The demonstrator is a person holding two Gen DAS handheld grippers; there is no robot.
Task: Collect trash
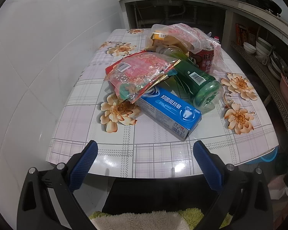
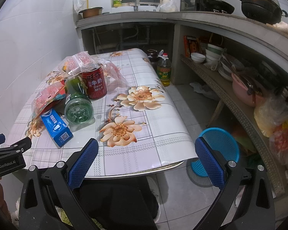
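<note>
A pile of trash lies on the flowered table (image 1: pixel 155 153). Nearest is a blue toothpaste box (image 1: pixel 169 111), also in the right wrist view (image 2: pixel 56 127). A green plastic bottle (image 1: pixel 199 82) lies on its side beside it (image 2: pixel 77 103). A red snack wrapper (image 1: pixel 142 72) rests over the box's far end. A red milk can (image 1: pixel 202 57) stands behind (image 2: pixel 95 83), under a clear plastic bag (image 1: pixel 184 36). My left gripper (image 1: pixel 145 163) is open and empty at the table's near edge. My right gripper (image 2: pixel 146 161) is open and empty above the table's near right corner.
A blue bin (image 2: pixel 218 153) stands on the floor right of the table. A white tiled wall runs along the left. A concrete counter and shelf with bowls (image 2: pixel 217 57) curve along the back and right. An oil bottle (image 2: pixel 164 71) stands on the floor behind the table.
</note>
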